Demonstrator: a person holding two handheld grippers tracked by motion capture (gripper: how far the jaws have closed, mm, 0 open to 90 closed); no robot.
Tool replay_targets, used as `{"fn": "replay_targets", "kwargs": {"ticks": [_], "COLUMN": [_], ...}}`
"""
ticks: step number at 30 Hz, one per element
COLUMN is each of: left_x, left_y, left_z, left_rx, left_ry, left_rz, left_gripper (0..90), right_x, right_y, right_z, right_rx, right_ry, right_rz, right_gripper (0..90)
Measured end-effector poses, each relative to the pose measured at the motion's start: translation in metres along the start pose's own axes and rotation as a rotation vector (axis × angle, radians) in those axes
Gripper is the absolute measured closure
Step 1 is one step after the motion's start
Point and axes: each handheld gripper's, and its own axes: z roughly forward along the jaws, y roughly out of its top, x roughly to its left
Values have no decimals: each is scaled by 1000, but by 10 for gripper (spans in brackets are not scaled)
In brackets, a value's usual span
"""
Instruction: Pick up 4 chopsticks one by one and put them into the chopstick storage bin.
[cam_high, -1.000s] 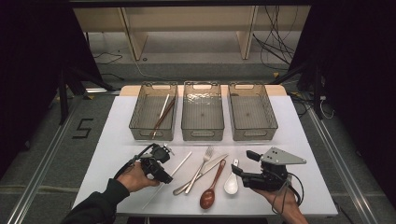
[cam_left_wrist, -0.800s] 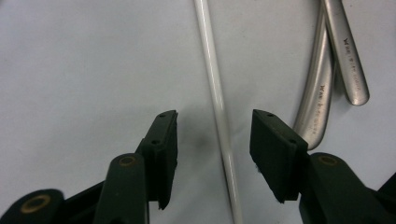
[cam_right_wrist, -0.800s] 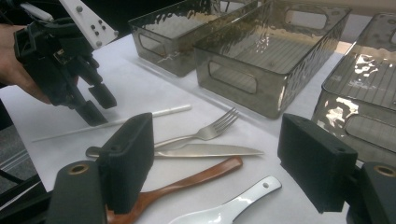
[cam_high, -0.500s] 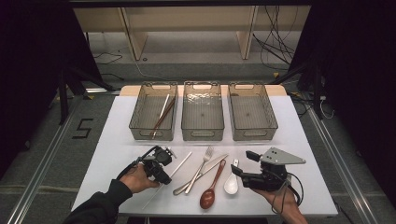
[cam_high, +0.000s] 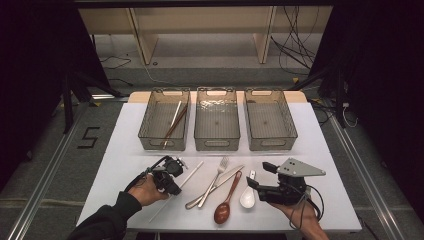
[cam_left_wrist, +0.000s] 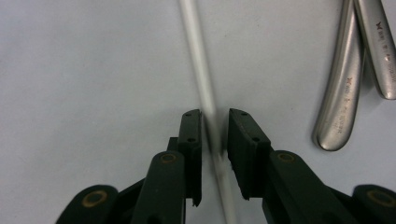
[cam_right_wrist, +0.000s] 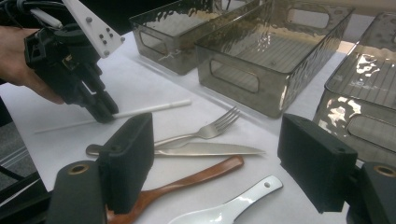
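Three clear bins sitting in a row on white table, left bin holding chopsticks, other two empty, left gripper nearing a white chopstick in front of left bin — jaws straddling it, not yet clamped, right gripper hovering wide apart over white spoon.

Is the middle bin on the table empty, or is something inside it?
Empty. In the high view the middle bin shows a bare floor, while the left bin holds chopsticks. The right gripper view agrees.
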Motion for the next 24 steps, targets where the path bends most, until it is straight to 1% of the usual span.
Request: {"fn": "replay_targets", "kwargs": {"ticks": [3, 4, 10, 17, 20, 24], "left_x": [0, 0, 0, -1, -2, -3], "left_y": [1, 1, 1, 2, 2, 3], "left_z": [0, 0, 0, 0, 0, 1], "left_rx": [5, 3, 2, 3, 9, 14], "left_ry": [5, 6, 6, 7, 14, 20], "left_rz": [6, 0, 2, 17, 24, 19], "left_gripper": [769, 788, 804, 843, 844, 834], "right_x": [-1, -1, 0, 0, 0, 0], "right_y": [0, 0, 0, 0, 0, 0], "right_z": [0, 0, 1, 1, 0, 0], "right_rx": [-1, 0, 3, 0, 2, 3], "right_ry": [1, 1, -1, -1, -3, -4], "right_rz": [2, 3, -1, 1, -3, -6], "right_gripper": [281, 281, 281, 281, 281, 281]}}
